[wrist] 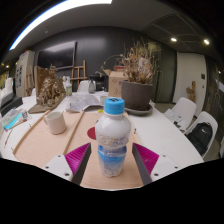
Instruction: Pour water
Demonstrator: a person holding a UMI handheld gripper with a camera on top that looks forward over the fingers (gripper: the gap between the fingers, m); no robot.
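tongs (112, 165): sitting spread wide, both fingers showing flat pink pads (146, 156) on their inner faces; not clamping anything
bottle (112, 140): standing upright between the fingers, a gap showing at each side; resting on its own base on the bench
bottle build: clear ribbed plastic, rounded shoulders, light-blue screw cap (115, 105), pale label band wrapping round the lower body; water level not readable
cup (55, 122): sitting beyond the fingers, off to the left of the bottle and well apart from it; small, beige, tapered, matte, open mouth facing up
bench (60, 150): round top, pale wood-look panels meeting at seams, white rim running along the outer edge
red patch (92, 131): peeking out just behind the bottle on the bench surface; flat, can't tell what it is
planter (136, 93): standing at the far side of the bench, dark round pot, dry straw-coloured stalks sticking up
second dried arrangement (49, 85): sitting far left, brown and spiky
chairs (200, 130): white moulded shells ringing the right side
room: dark walls, bright ceiling strip light (55, 10) glowing overhead
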